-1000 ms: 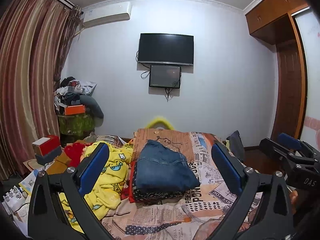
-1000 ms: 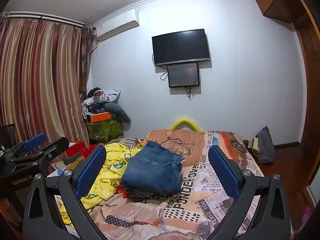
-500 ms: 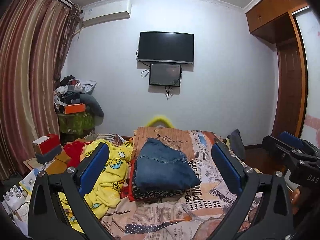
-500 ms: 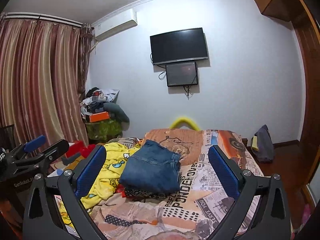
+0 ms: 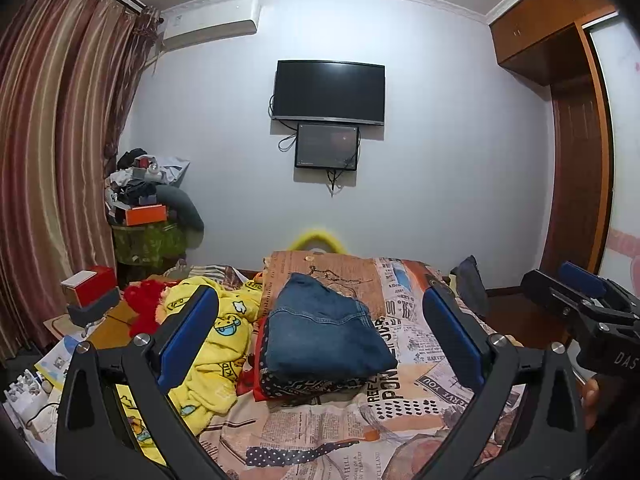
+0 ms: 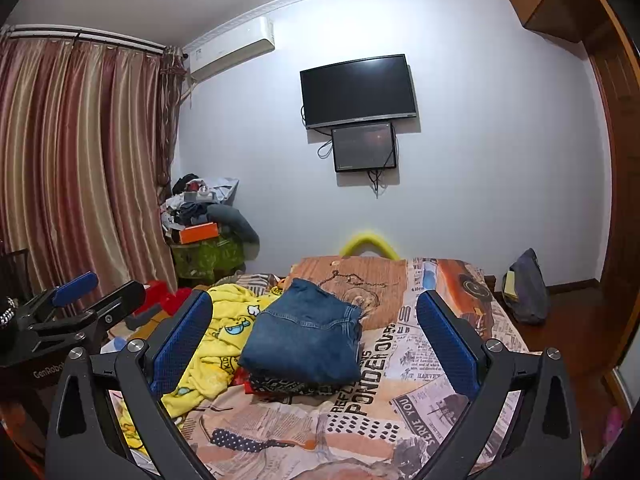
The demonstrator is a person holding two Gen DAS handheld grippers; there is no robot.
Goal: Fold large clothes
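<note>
While striped curtains (image 5: 60, 152) fill the left of the frame, a yellow blanket (image 5: 216, 344) lies lower left on the bed (image 5: 404, 396), just beside folded jeans (image 5: 324, 336) stacked on other folded cloth at lower centre. Both the left gripper (image 5: 320, 336) and the right gripper (image 6: 314, 334) hang above the bed with jaws spread wide, holding nothing, and a television (image 5: 329, 92) hangs on the wall above centre.

Folded jeans (image 5: 326, 330) lie on a stack of clothes (image 5: 312, 382) mid-bed (image 5: 404, 412). A blanket (image 5: 212, 344) lies left of them. A television (image 5: 329, 92) hangs on the wall behind.
</note>
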